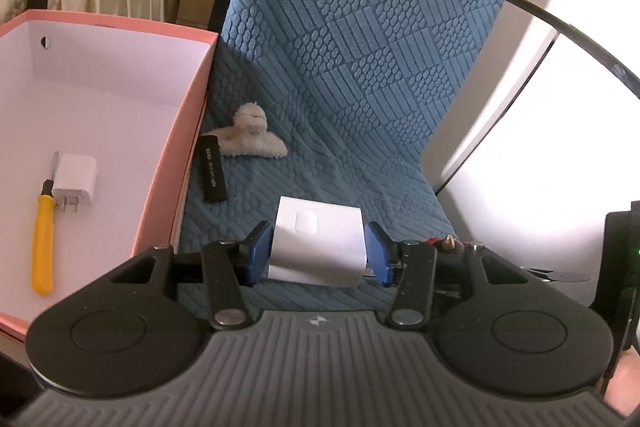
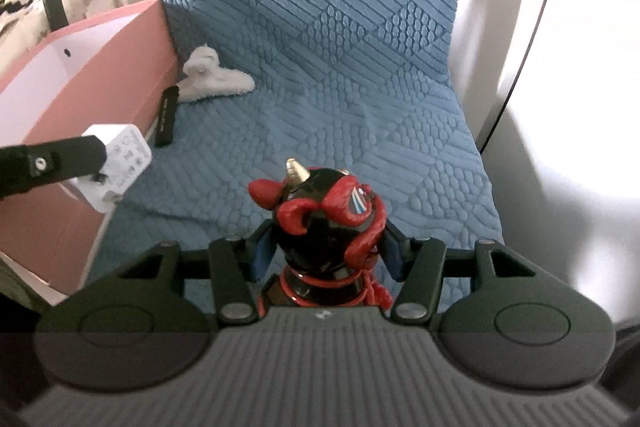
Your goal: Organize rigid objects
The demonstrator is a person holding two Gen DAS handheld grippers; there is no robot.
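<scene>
1. A chair draped in a blue quilted cover (image 1: 360, 47) serves as the work area; pale walls stand behind it, and a pink box (image 1: 188, 155) sits on the seat's left side.
2. The left gripper (image 1: 318, 251) has its blue-padded jaws closed on a white charger block (image 1: 318, 247), held above the seat just right of the box.
3. The right gripper (image 2: 326, 255) has its jaws clamped on a black-and-red horned figurine (image 2: 320, 219), further right of the box; its base is hidden behind the gripper body.
4. Inside the box lie a yellow-handled screwdriver (image 1: 43, 235) and a white plug adapter (image 1: 76, 185), touching.
5. A black stick-shaped item (image 1: 211, 169) lies against the box's outer wall; its print is unreadable.
6. Beyond it rests a small cream plush toy (image 1: 250, 133).
</scene>
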